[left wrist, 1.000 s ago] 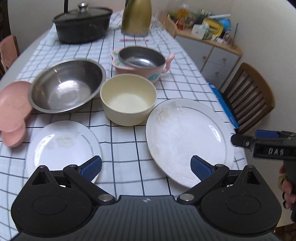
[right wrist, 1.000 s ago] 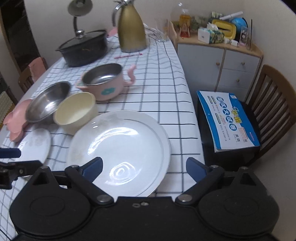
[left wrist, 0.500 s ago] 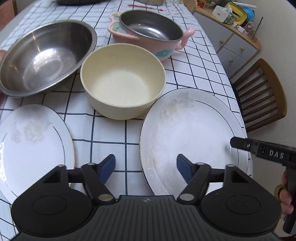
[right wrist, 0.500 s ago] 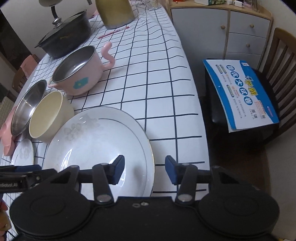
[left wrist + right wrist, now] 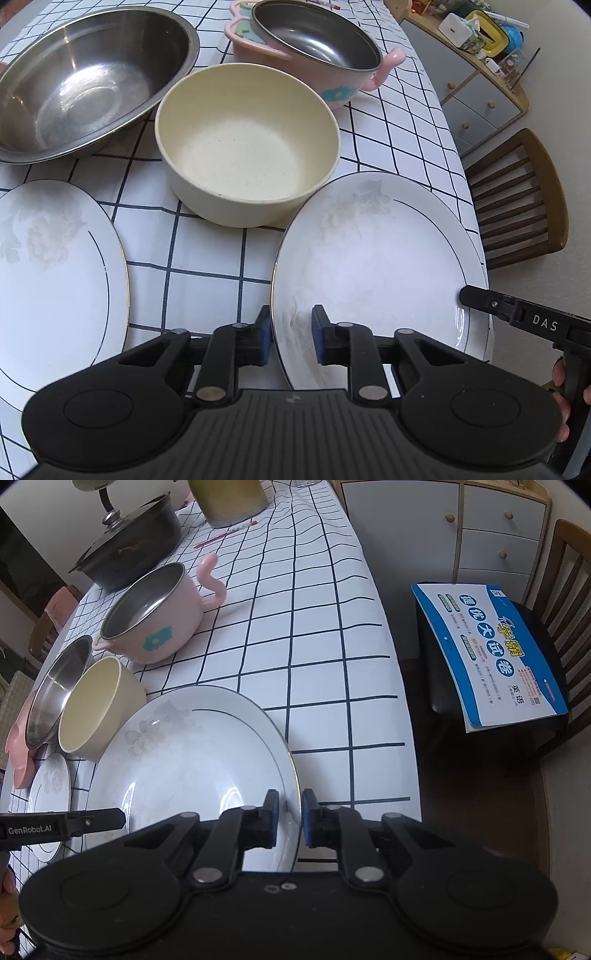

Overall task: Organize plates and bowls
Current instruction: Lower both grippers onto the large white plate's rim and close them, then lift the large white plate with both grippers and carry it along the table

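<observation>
A large white plate (image 5: 376, 258) (image 5: 192, 760) with a faint flower print lies on the checked tablecloth near the table's front edge. My left gripper (image 5: 290, 338) straddles its left rim, jaws closing, one blue pad outside the rim and one on the plate's face. My right gripper (image 5: 290, 819) straddles the opposite rim, jaws closing tightly on the edge. A smaller white plate (image 5: 48, 277) (image 5: 50, 786) lies to the left. Behind them stand a cream bowl (image 5: 247, 147), a steel bowl (image 5: 85, 81) and a pink steel-lined pot (image 5: 325, 55).
A black lidded pot (image 5: 129, 554) and a gold kettle (image 5: 229, 498) stand at the far end. A pink dish (image 5: 18, 753) lies under the steel bowl's left side. Right of the table, a wooden chair holds a blue booklet (image 5: 487, 650); a grey cabinet (image 5: 461, 528) stands behind.
Both grippers have come down and forward to the large plate. Their jaws went from wide open to narrow, each now around a side of the plate's rim.
</observation>
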A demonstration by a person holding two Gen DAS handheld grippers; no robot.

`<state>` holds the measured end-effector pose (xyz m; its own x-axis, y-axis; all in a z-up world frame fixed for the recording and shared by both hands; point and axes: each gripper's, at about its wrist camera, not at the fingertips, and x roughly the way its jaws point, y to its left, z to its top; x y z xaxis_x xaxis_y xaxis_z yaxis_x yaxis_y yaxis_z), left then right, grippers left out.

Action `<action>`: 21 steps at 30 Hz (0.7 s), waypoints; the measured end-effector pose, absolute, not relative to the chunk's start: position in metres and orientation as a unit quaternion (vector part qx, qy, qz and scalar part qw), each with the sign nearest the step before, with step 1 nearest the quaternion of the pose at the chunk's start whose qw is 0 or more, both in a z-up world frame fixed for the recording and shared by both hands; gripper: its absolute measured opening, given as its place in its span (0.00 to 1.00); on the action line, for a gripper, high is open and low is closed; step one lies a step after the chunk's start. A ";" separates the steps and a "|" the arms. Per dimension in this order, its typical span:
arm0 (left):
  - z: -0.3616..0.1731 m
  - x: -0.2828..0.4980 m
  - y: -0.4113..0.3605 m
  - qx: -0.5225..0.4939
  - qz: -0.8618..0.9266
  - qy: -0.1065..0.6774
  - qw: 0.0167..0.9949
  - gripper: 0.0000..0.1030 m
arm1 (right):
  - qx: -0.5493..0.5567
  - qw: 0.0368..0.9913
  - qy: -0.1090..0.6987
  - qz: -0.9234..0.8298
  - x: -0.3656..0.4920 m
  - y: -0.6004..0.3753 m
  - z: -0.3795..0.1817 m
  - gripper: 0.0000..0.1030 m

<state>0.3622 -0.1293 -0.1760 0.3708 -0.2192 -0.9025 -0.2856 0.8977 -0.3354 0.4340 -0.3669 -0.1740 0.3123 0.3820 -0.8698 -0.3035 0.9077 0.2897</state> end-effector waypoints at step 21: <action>-0.171 0.315 -0.145 -0.195 0.003 0.568 0.800 0.16 | 0.037 0.813 0.543 0.209 0.376 -0.382 -0.168 0.09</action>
